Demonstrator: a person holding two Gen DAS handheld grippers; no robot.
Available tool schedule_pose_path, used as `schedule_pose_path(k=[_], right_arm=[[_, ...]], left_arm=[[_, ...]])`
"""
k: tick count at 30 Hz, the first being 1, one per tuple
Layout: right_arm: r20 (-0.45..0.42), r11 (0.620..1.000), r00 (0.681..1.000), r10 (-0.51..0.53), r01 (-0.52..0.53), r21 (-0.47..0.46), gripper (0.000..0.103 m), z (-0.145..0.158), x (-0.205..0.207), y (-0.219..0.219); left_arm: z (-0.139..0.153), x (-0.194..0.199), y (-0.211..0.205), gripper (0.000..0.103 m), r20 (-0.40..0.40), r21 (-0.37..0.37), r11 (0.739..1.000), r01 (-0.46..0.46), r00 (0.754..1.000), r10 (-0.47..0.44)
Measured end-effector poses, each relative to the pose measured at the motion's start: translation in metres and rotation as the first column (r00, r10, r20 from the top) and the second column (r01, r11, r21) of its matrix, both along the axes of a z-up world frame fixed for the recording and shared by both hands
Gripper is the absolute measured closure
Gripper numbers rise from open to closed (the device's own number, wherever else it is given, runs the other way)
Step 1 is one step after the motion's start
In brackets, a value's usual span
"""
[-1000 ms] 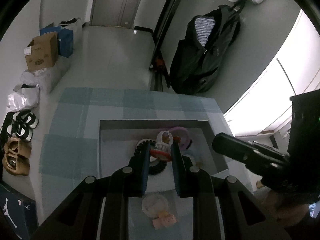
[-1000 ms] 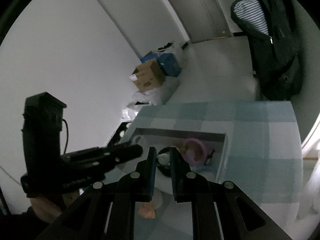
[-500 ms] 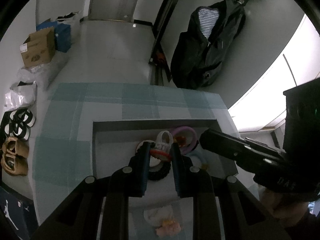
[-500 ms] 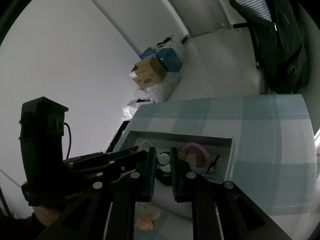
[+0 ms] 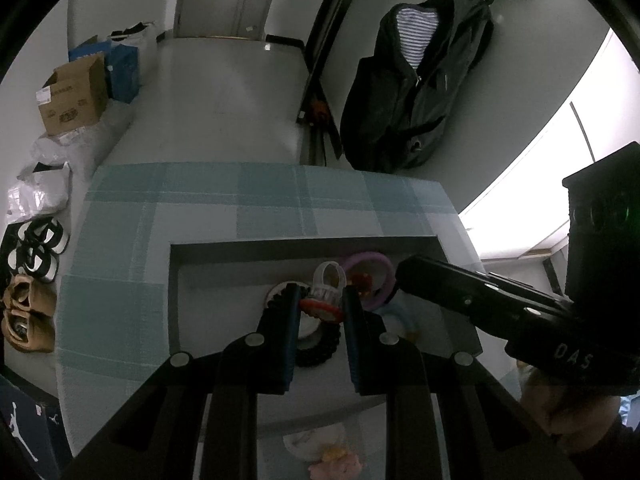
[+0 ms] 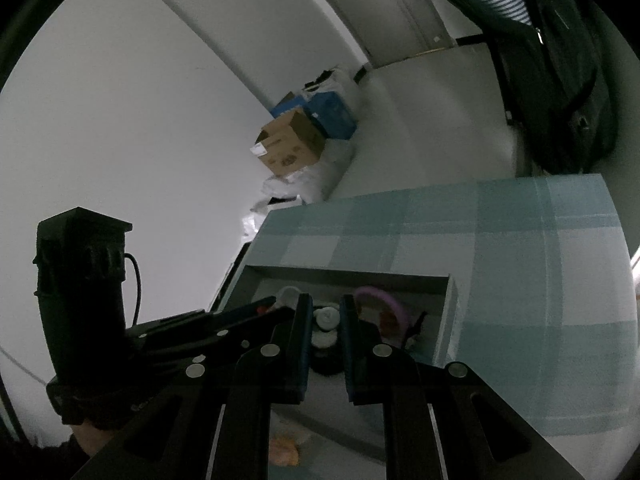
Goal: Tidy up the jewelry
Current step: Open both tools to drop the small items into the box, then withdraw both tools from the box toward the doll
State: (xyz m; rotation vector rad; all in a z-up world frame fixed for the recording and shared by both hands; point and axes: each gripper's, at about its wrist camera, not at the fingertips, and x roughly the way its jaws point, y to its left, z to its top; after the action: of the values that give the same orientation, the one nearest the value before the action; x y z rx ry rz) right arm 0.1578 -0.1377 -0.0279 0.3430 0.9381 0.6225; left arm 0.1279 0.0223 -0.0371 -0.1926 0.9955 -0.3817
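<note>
Red-rimmed toy ring with clear band sits pinched between the left gripper fingers, held over the grey tray; jaws narrowed onto it, touching both sides; under it a black beaded bracelet and a white bangle lie on the tray floor; purple bangle just right of the ring at the far wall, orange piece inside it; pale blue ring near right of that.

Right gripper comes in from the right over the same tray; jaws narrowly parted with a small white piece seen in the gap; cannot tell if it is gripped or just lying behind; purple bangle to its right, small black item by the right wall.

Tray rests on a blue-green plaid cloth; near the tray, a clear packet with pink and yellow bits on the cloth.

Background: cardboard box and blue box far left on the floor; shoes at left; black jacket hanging far right.
</note>
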Motion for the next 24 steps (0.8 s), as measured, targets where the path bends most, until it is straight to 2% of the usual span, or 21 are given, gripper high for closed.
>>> schedule_pose_path(k=[4, 10, 15, 17, 20, 24], right_arm=[[-0.004, 1.0, 1.0, 0.002, -0.002, 0.0, 0.09, -0.001, 0.0, 0.0], [-0.014, 1.0, 1.0, -0.011, 0.011, -0.001, 0.088, -0.004, 0.002, -0.002], [-0.011, 0.999, 0.999, -0.034, 0.034, -0.008, 0.085, -0.004, 0.001, -0.005], [-0.007, 0.999, 0.999, -0.044, 0.044, -0.016, 0.077, -0.004, -0.001, -0.007], [0.008, 0.999, 0.998, -0.054, 0.054, -0.003, 0.067, 0.001, -0.006, -0.011], [0.037, 0.998, 0.997, -0.069, 0.069, 0.004, 0.061, 0.011, -0.014, -0.018]], left_arm=[[-0.001, 0.0, 0.0, 0.087, 0.003, 0.004, 1.0, 0.0, 1.0, 0.0], [-0.001, 0.0, 0.003, 0.087, 0.001, -0.028, 1.0, -0.006, 1.0, 0.006], [-0.002, 0.001, 0.002, 0.084, -0.036, -0.042, 0.999, -0.004, 0.999, 0.002], [-0.001, -0.001, 0.002, 0.07, -0.039, -0.036, 0.999, -0.004, 0.999, 0.002], [0.005, -0.007, 0.002, 0.055, -0.008, -0.04, 0.999, -0.01, 1.0, 0.01], [0.015, -0.017, -0.001, 0.054, 0.042, -0.01, 1.0, -0.006, 0.999, 0.007]])
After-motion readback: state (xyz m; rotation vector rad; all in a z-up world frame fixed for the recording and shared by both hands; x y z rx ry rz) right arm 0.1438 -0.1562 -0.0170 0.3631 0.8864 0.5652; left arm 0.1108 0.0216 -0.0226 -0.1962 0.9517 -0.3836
